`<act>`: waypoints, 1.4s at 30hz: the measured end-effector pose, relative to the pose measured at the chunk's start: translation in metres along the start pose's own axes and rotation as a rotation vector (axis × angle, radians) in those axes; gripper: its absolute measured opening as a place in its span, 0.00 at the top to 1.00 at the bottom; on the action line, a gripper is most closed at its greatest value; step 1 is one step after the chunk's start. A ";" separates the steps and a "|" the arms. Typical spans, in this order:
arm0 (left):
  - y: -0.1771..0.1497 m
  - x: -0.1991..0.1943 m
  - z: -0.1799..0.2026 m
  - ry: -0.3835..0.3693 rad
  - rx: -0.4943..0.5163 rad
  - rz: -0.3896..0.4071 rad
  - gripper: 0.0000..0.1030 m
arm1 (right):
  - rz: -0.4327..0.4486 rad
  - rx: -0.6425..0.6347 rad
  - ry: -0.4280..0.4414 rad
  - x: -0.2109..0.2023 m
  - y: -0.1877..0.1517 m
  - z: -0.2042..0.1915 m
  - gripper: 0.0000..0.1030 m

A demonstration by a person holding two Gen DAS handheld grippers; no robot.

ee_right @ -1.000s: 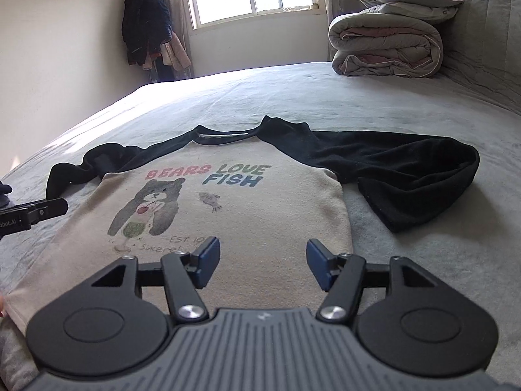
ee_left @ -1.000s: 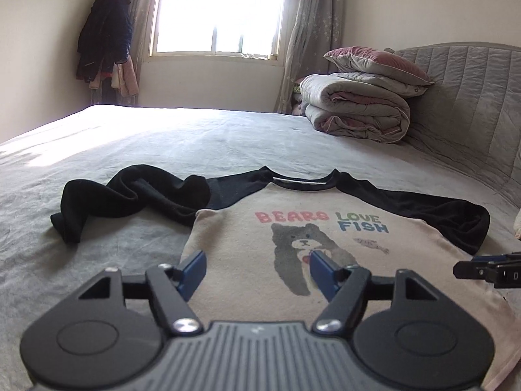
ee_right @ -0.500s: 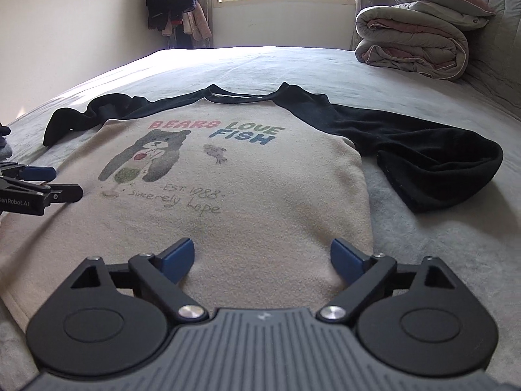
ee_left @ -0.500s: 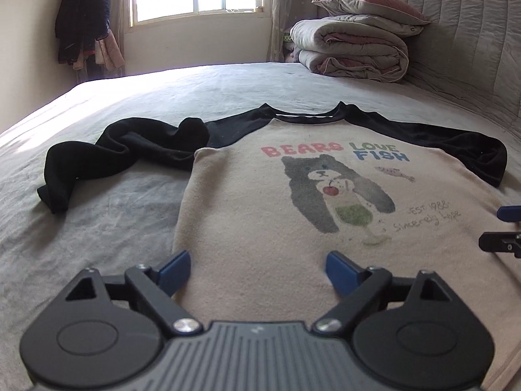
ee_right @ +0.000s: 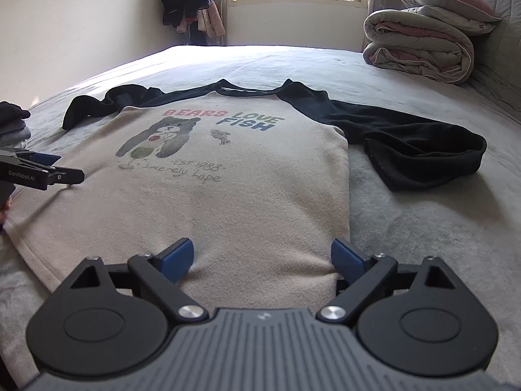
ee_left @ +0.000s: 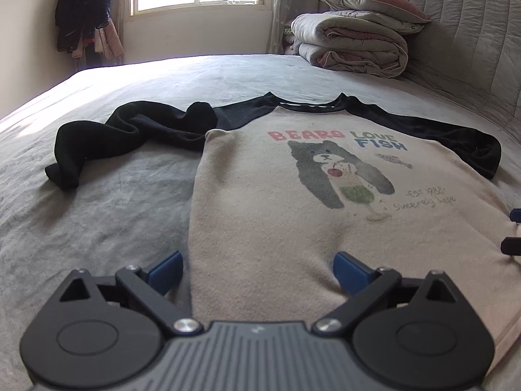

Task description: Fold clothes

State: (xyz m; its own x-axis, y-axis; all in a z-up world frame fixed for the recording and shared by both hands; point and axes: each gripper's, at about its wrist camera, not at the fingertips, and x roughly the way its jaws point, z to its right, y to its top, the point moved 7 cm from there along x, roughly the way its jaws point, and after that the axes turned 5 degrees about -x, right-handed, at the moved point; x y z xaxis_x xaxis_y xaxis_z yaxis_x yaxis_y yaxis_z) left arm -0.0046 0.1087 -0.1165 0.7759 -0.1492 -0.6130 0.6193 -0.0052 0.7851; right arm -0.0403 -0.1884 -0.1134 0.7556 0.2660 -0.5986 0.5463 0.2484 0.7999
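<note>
Spread over a grey bed (ee_left: 97, 228), the bear shirt (ee_left: 276, 221) lies face up, so my left gripper (ee_left: 257, 268), jaws widening, and unclenched right gripper (ee_right: 262, 257) straddle its hem corners, ready to lift.

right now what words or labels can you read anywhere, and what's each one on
"BEARS LOVE FISH": printed on the chest of the shirt, above the bear.
"EST 1988": on the shirt, below the fish.
"Sincerely hope": handwritten script under that; the last word is hard to make out.
"GonRobot.AI": on the left gripper.
</note>
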 end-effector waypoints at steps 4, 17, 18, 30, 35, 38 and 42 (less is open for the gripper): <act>-0.002 -0.003 -0.002 -0.005 0.003 -0.003 0.04 | -0.026 0.054 -0.001 -0.002 -0.008 0.011 0.04; -0.007 -0.012 -0.006 -0.012 0.024 -0.025 0.04 | -0.046 0.076 -0.033 -0.017 -0.017 0.031 0.04; -0.008 -0.013 -0.007 -0.015 0.027 -0.028 0.03 | -0.049 0.077 -0.036 -0.017 -0.018 0.032 0.04; -0.006 -0.024 -0.013 0.002 0.025 -0.060 0.03 | -0.070 0.167 -0.099 -0.027 -0.016 0.058 0.04; -0.001 -0.029 -0.014 0.025 0.024 -0.040 0.03 | -0.064 0.255 -0.115 -0.032 -0.015 0.075 0.04; 0.004 -0.034 -0.014 0.027 0.013 -0.019 0.03 | -0.059 0.313 -0.112 -0.034 -0.015 0.084 0.04; 0.015 -0.041 -0.012 0.019 -0.022 0.008 0.03 | -0.053 0.373 -0.129 -0.037 -0.013 0.096 0.04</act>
State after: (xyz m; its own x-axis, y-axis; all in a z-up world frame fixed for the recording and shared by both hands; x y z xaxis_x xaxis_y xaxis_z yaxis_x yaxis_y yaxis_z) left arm -0.0258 0.1268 -0.0807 0.7831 -0.1305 -0.6081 0.6151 0.0182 0.7882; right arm -0.0409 -0.2906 -0.0975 0.7491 0.1371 -0.6482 0.6616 -0.1032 0.7427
